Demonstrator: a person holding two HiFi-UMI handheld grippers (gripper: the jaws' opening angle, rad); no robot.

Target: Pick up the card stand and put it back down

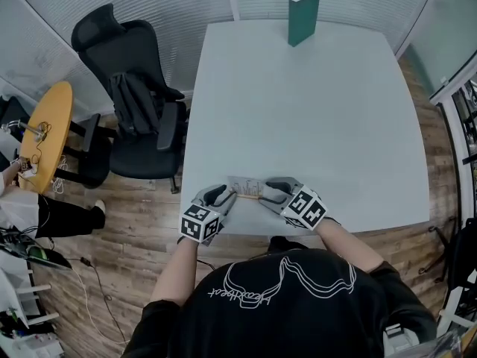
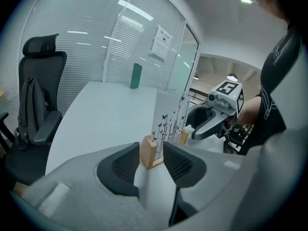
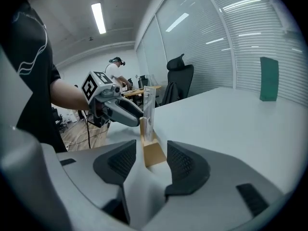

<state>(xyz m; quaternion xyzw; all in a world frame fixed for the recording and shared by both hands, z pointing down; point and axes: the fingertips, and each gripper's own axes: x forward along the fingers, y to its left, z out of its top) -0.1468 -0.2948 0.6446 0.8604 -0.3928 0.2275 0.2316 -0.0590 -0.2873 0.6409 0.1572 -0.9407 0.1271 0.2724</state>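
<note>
Head view shows the light wooden card stand, holding a clear printed sheet, standing upright on the white rectangular table at its near edge. The left gripper and the right gripper meet it from opposite ends. Each has its jaws spread around a wooden end of the base without pinching it.

Card stand on table, near edge; left gripper and right gripper flank its ends. Green book upright at far edge, office chair left of table.
</note>
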